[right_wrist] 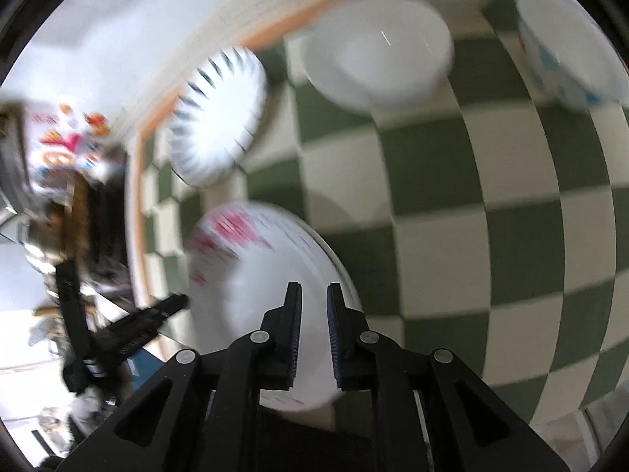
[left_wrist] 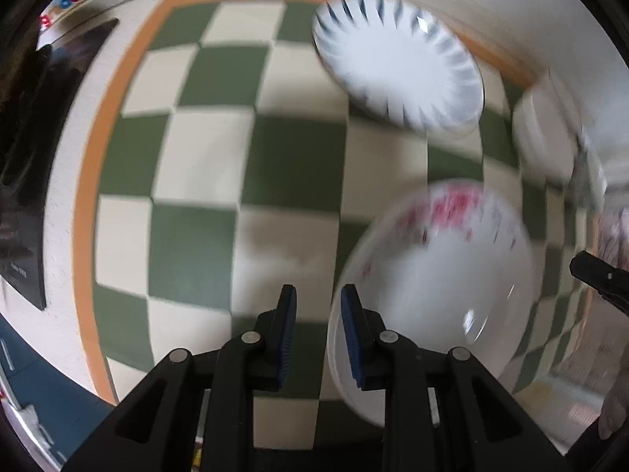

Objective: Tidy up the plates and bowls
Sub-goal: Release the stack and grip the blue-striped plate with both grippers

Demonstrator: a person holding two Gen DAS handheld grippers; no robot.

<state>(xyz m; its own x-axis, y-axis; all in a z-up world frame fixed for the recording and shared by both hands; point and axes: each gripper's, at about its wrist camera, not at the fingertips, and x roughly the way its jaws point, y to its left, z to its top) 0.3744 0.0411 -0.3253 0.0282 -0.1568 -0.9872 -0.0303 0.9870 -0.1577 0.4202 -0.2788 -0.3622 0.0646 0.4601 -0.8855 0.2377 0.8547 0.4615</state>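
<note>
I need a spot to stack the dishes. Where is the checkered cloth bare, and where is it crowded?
Bare: the checkered cloth between its orange border and the red-flowered plate, and in the right wrist view the squares right of that plate. Crowded: the far edge, with the blue-rayed plate, white bowl and blue-patterned bowl.

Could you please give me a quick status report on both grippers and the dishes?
Left gripper and right gripper slightly open, holding nothing. Red-patterned plate just ahead of both. Fluted plate and white bowl farther off.

A green-and-cream checkered tablecloth [left_wrist: 220, 181] with an orange border [left_wrist: 84, 196] covers the table.
</note>
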